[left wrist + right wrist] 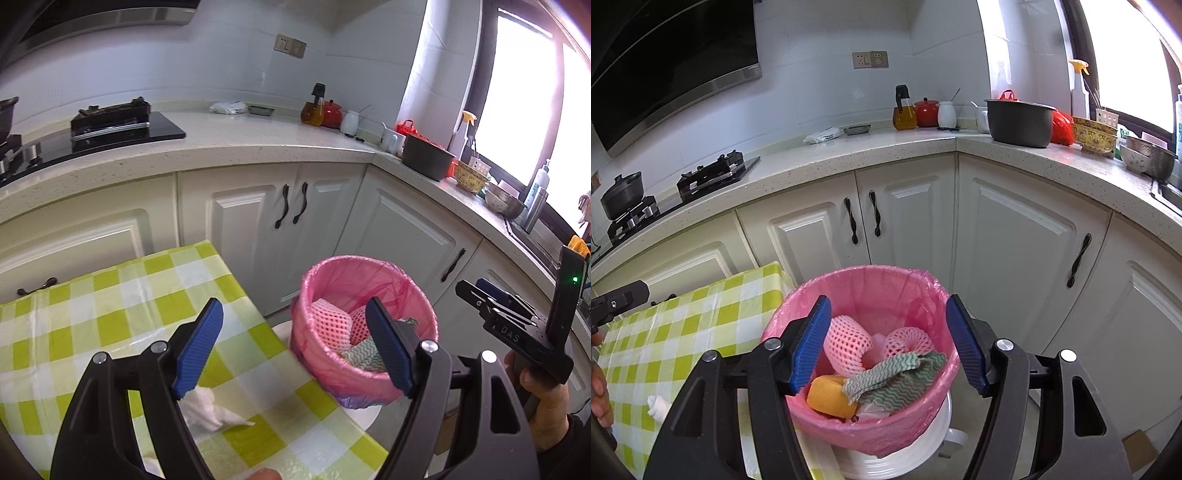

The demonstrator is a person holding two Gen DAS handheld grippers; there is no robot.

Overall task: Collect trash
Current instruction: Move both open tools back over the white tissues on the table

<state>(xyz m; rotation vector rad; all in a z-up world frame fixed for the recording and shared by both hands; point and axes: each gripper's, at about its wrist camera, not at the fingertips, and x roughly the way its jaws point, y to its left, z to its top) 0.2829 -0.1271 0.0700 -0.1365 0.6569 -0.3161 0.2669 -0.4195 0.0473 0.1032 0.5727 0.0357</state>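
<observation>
A crumpled white tissue [212, 410] is seen lying on the green-checked worktop [110, 295], just below and behind the left tongs [295, 347], whose blue pads are spread wide with nothing between them. It appears to be the one piece of trash not yet collected, and it is judged that the left tongs are angled downward over the worktop's near corner so that it can be reached. Part of the person's hand [543, 402] is seen at the right edge, wrapped round the handle of the other tool.

The right tongs [888, 343] are held tilted down directly above the pink-lined bin [923, 291], the pads wide apart and empty. The pose fits a drop into the bin. Inside the bin lie two pink foam nets [846, 343], a yellow sponge [829, 397] and a green zigzag cloth [897, 376].

The bin stands just beside the worktop's edge, presumably so trash can be carried across briefly. Beyond it the white cabinets [1015, 229] and the kitchen counter [849, 151] are seen.
</observation>
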